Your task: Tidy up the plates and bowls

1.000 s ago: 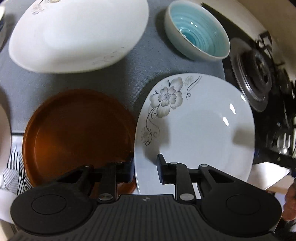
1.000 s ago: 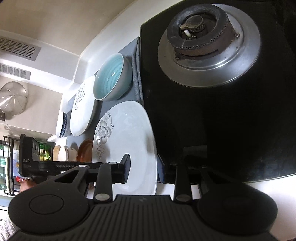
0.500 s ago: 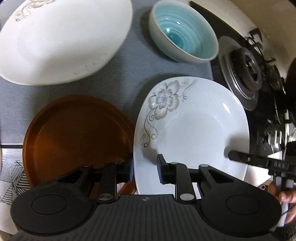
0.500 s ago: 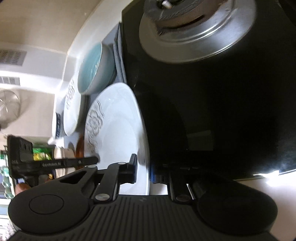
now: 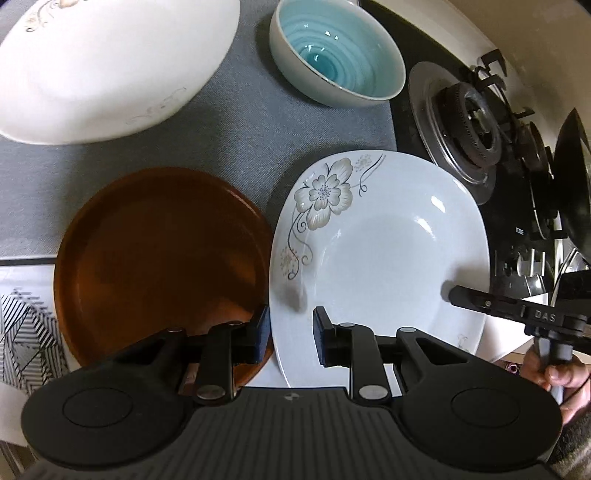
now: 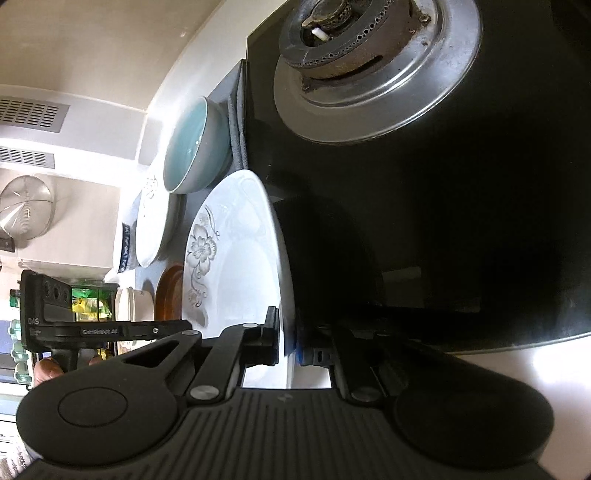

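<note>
Covering the counter beside the black hob: grey mat.

Left claw agape, right claw clamped.

The black glass hob fills the right side of the right wrist view. On it sits a gas burner ringed by a steel pan. A grey mat lies just left of the hob, its edge touching the glass. In the left wrist view the same burner carries a black pan support, and a dark wok stands past it on the hob's far side. A striped cloth lies by the mat, well apart from the hob. Far left of the hob, a steel strainer hangs on the wall under a vent grille.
</note>
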`<action>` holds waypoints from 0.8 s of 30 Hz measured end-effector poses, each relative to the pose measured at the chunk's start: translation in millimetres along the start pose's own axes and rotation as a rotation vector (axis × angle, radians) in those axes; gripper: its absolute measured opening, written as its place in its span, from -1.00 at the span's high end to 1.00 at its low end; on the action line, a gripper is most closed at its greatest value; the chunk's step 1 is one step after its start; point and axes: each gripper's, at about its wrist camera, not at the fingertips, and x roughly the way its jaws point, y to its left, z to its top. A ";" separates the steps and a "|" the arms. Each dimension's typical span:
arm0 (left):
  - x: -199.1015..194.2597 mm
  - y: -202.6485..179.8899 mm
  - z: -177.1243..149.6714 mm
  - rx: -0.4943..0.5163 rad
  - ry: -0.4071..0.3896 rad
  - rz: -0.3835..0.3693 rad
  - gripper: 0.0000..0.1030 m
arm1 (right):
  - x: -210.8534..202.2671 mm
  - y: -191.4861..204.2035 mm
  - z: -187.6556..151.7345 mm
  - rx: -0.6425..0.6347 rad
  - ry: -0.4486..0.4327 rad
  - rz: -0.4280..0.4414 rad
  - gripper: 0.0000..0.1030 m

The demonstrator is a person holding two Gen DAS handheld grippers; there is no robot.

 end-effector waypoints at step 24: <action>6.9 -20.2 2.5 -0.017 -0.085 0.028 0.43 | 15.3 -3.6 -5.2 -0.089 0.057 0.098 0.76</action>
